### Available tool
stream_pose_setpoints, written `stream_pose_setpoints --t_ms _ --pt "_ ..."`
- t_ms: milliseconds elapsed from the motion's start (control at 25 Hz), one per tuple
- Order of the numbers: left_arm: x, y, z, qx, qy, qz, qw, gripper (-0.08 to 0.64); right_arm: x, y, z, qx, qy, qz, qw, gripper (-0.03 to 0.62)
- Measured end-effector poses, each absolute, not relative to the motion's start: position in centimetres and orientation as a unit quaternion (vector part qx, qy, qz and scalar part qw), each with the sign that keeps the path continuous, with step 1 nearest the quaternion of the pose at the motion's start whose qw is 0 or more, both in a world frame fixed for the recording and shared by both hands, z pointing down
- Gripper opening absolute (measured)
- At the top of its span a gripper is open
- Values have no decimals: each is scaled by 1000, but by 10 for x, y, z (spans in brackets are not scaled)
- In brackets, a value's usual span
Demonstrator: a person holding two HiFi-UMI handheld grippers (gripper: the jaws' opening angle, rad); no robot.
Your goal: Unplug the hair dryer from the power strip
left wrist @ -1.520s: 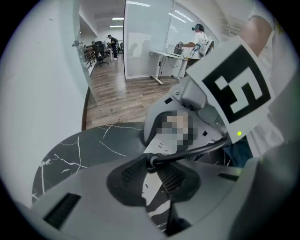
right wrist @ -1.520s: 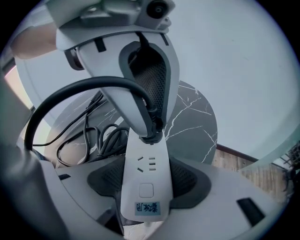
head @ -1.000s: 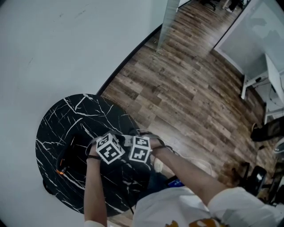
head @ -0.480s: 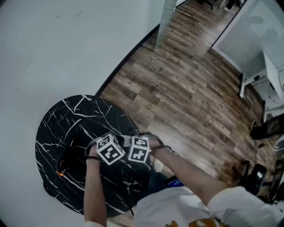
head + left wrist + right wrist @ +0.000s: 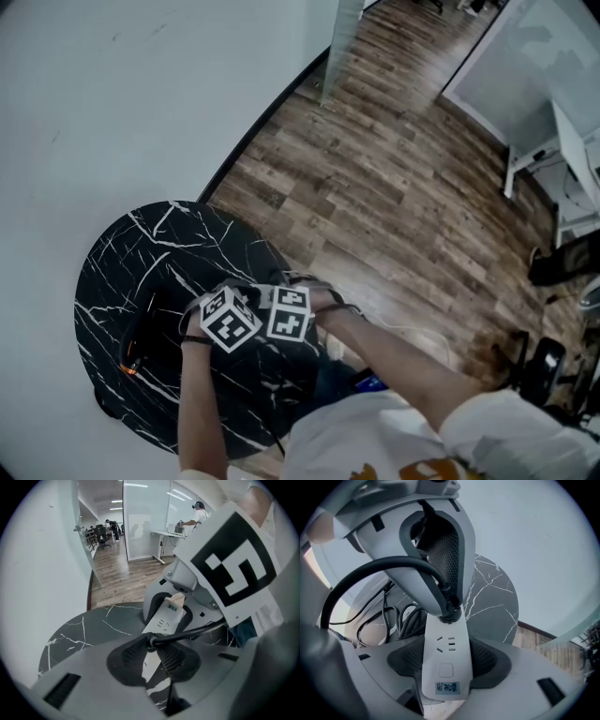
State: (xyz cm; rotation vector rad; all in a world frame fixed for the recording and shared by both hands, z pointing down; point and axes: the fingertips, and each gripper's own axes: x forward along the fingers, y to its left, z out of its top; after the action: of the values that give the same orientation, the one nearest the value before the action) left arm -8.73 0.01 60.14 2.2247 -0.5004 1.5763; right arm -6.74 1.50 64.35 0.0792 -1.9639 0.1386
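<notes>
Hair dryer plug (image 5: 450, 614) is the bit that matters. It's a small black thing stuck in the far end of the white power strip (image 5: 444, 646), just above the middle of the right gripper view. The strip is up over the black marble bench (image 5: 122, 253), lower left in the head view.

The left gripper (image 5: 152, 644) is clenched on the plug about where the black cord (image 5: 361, 573) comes out. The right gripper (image 5: 446, 665) is squeezing the strip by its long sides, near the end with the button and label.

My guess on handling: the plug is hard plastic and weighs nothing, but the prongs are probably held fairly tight by friction, so it wants a firm, straight pull. The cord looks rubbery and bendy, so I'd take the plug body, not the cord. The strip is light, smooth plastic and would likely come along if nothing held it.

What I can't make out:
- The prongs, or how deep they sit, since the left gripper covers the socket.
- Anything of the grip in the head view, where the marker cubes and hands block it.
- Whether the dark shape (image 5: 150, 328) with an orange spot at the bench's left is the dryer. It's too murky.
- Where the loose cables (image 5: 396, 616) at centre left of the right gripper view lead.
</notes>
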Motion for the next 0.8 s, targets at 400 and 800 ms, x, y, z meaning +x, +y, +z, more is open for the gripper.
stream_pose_setpoints --t_ms 400,800 --pt "-85 -1 599 788 -183 566 158 60 -67 15 642 34 -830 64 553 268" --pt "-84 -5 596 794 -162 543 219 61 -68 15 642 35 -830 64 553 268"
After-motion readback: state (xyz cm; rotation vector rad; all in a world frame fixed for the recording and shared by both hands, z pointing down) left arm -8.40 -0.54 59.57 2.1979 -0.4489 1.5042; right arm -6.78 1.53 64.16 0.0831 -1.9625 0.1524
